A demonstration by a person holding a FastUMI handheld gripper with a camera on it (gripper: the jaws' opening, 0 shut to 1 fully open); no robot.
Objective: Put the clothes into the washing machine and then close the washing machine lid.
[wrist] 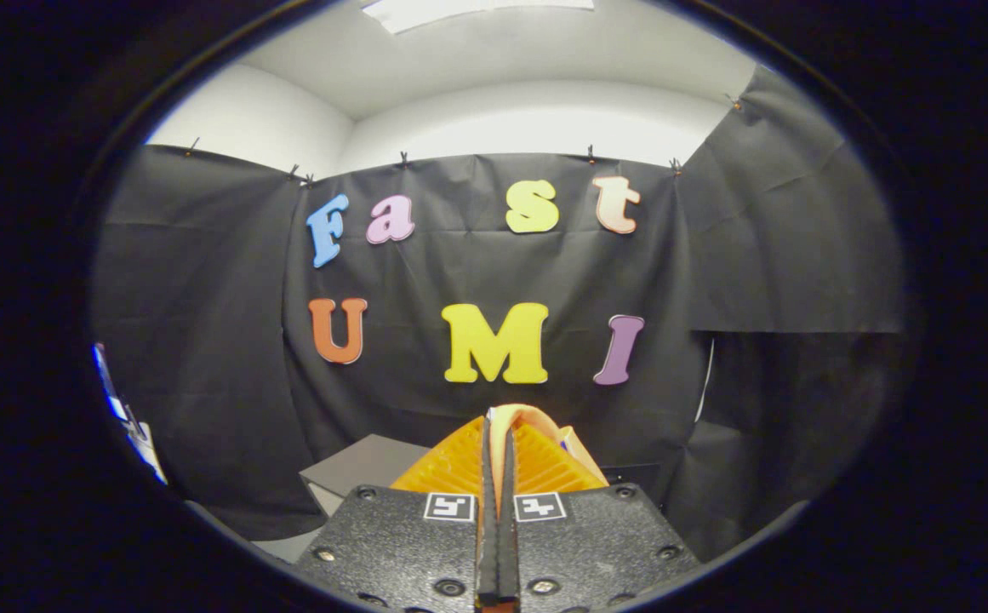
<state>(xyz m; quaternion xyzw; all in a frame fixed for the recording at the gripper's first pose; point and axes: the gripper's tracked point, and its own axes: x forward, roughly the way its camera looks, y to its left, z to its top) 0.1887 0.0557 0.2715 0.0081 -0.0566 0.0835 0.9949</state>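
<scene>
My gripper [499, 430] is held up facing the booth's black wall, its two fingers pressed close together. A thin fold of pale peach cloth [531, 416] is pinched between them; it pokes out past the tips and hangs down on the right side of the right finger. How much of the garment hangs below is hidden by the gripper body. A grey flat-topped box [363, 464], possibly part of the washing machine, lies low to the left, beyond the fingers.
Black cloth wall [204, 340] surrounds the front and both sides, with white wall and ceiling above it. A dark box [634, 472] stands low to the right of the fingers.
</scene>
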